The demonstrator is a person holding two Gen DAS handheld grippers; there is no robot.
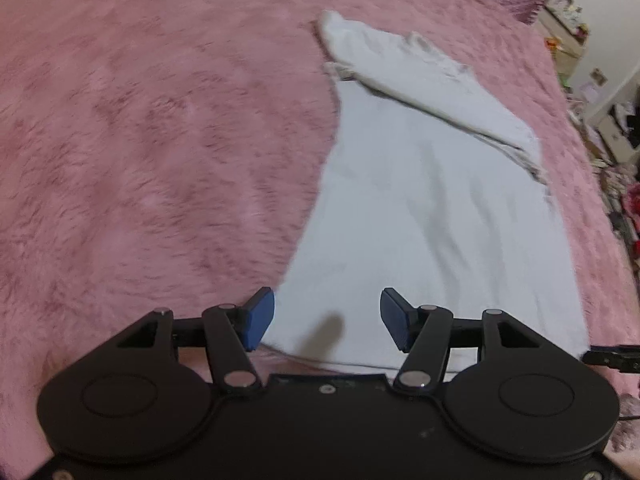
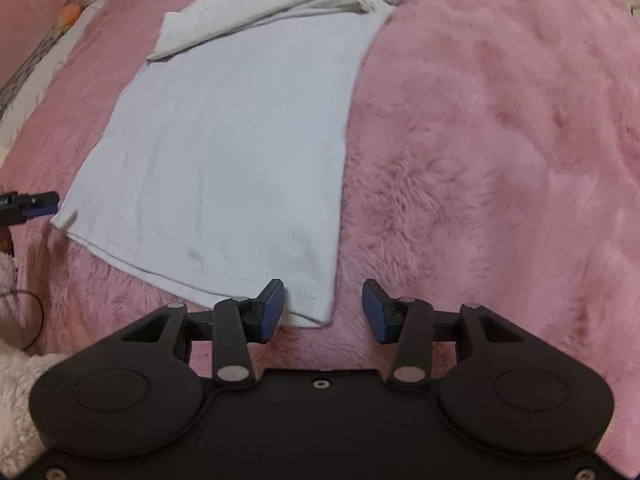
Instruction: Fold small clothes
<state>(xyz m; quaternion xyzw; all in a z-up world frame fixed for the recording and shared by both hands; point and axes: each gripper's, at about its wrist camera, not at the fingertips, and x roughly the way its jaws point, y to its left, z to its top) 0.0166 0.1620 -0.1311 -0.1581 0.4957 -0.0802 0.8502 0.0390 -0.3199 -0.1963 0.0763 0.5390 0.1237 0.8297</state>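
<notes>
Pink fluffy blanket (image 1: 160, 140); plain white shirt (image 1: 420, 200) flat, no readable print.

Black left tongs (image 1: 327, 318), black right tongs (image 2: 323, 310), blue ribbed pads (image 1: 260, 318), silver pivot screws, round black housings

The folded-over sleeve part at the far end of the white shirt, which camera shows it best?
The left wrist view: the folded sleeve part sits well inside the frame, its frayed edge plain. The right wrist view shows it at the top edge, partly cropped.
</notes>
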